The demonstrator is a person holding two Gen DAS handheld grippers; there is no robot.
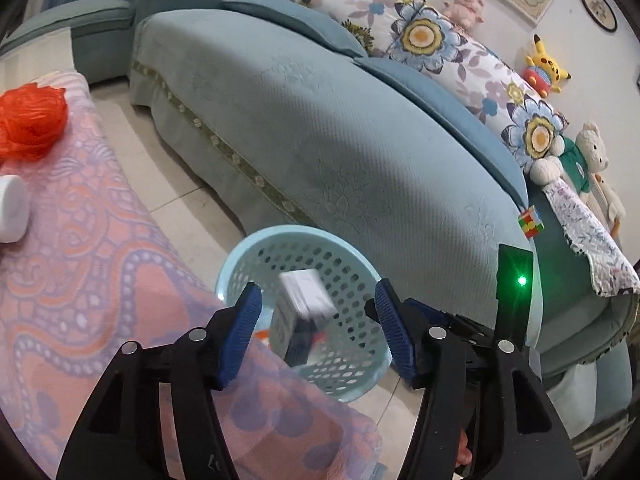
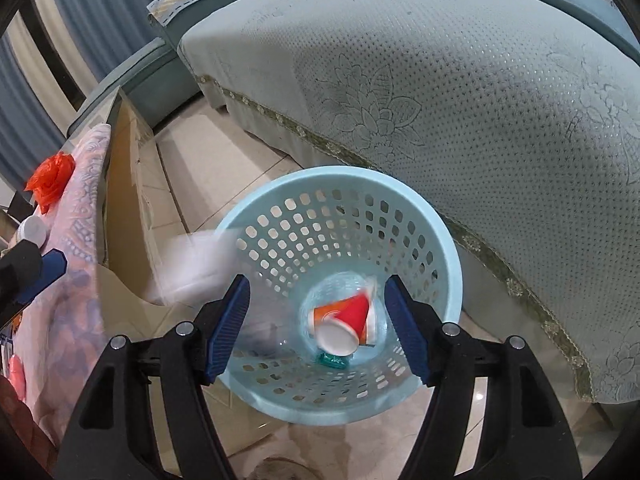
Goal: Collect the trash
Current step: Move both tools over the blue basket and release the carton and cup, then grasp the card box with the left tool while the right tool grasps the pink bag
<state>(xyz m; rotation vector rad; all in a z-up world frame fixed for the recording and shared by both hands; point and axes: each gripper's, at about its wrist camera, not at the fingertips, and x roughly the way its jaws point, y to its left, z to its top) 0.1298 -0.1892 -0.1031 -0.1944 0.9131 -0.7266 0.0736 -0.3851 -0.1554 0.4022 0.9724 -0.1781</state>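
A light blue perforated basket (image 1: pixel 352 272) stands on the floor between the table and the sofa; it also shows in the right wrist view (image 2: pixel 440 248). My left gripper (image 1: pixel 316 320) is open above its rim, and a blurred white box (image 1: pixel 300 312) is in the air between the fingers, over the basket. The same box is a white blur (image 2: pixel 192 268) at the basket's left rim. My right gripper (image 2: pixel 316 320) is open and empty above the basket. A red paper cup (image 2: pixel 348 320) lies at the bottom with other scraps.
A table with a pink patterned cloth (image 1: pixel 80 280) holds a crumpled red plastic bag (image 1: pixel 32 120) and a white round container (image 1: pixel 10 208). A teal sofa (image 1: pixel 320 140) with floral cushions and plush toys stands behind. A cardboard box (image 2: pixel 128 208) sits beside the table.
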